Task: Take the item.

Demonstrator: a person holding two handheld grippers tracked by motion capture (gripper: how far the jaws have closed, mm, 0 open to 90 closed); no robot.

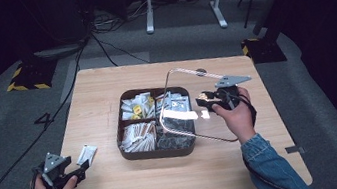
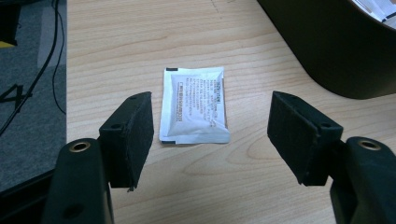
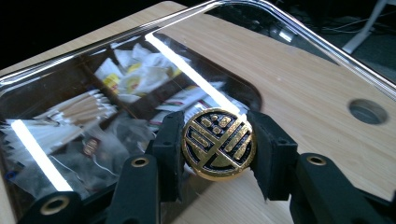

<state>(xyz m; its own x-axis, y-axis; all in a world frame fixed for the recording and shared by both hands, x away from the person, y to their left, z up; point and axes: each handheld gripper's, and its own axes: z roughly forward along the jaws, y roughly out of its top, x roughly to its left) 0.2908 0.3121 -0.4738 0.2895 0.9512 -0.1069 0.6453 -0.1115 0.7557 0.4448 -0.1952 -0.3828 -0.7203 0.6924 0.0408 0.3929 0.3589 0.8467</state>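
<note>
Above the divided tray (image 1: 130,153), my right hand-held gripper (image 3: 217,144) clamps the gold knob (image 3: 218,143) of the clear lid (image 1: 176,104), tilted; left hand-held gripper (image 2: 210,140) gapes over a sachet (image 2: 194,105) on the desk (image 1: 119,182).

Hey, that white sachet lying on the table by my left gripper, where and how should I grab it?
Probably from above, across its short width: the white sachet lies flat with its long edges in line with the left gripper, whose open jaws already straddle it. Pinch mid-length, away from the dark box.
</note>
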